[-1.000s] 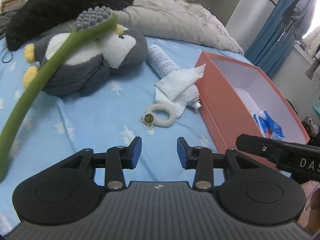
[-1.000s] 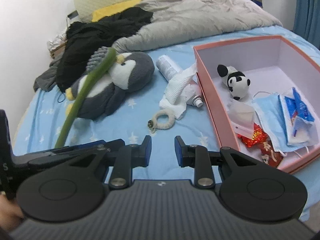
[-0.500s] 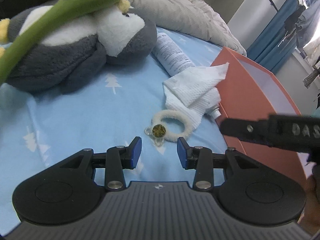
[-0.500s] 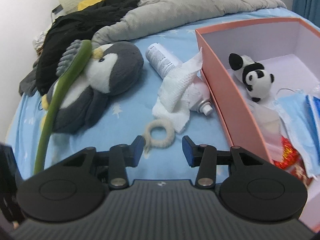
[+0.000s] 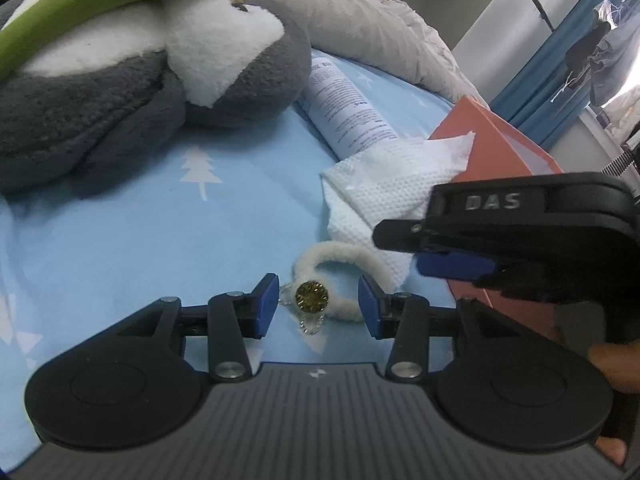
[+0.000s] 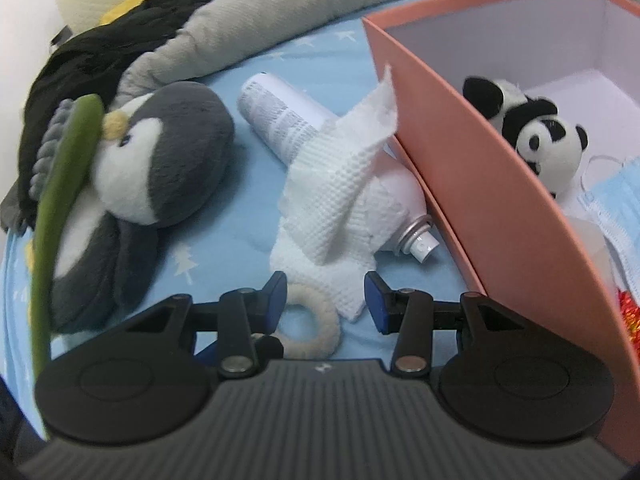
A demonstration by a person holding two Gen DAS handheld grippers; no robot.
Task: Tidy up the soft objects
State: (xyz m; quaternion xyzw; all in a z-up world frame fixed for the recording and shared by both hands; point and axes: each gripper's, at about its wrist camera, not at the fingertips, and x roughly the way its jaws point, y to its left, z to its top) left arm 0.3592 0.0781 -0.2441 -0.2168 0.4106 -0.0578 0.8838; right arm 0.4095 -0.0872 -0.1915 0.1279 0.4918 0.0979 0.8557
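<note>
A fluffy cream hair tie (image 5: 344, 256) with a gold charm lies on the blue sheet between the fingertips of my left gripper (image 5: 318, 305). Its jaws are opening and the pads do not touch the tie. My right gripper (image 6: 325, 293) stands open just above the same hair tie (image 6: 320, 322) and the edge of a white tissue (image 6: 332, 200). In the left wrist view the right gripper (image 5: 424, 252) hangs over the tissue (image 5: 384, 188). A grey and white plush penguin (image 6: 160, 160) lies at the left with a green padded stalk (image 6: 60, 200) across it.
An orange box (image 6: 460, 140) stands at the right, holding a plush panda (image 6: 532, 132), blue face masks (image 6: 616, 200) and a red packet. A white spray can (image 6: 280, 120) lies under the tissue. A grey duvet (image 6: 280, 20) and black clothes (image 6: 100, 52) are piled behind.
Both grippers have come down and forward toward the hair tie and tissue. The right jaws have widened. The right gripper now crosses the left wrist view over the tissue.
</note>
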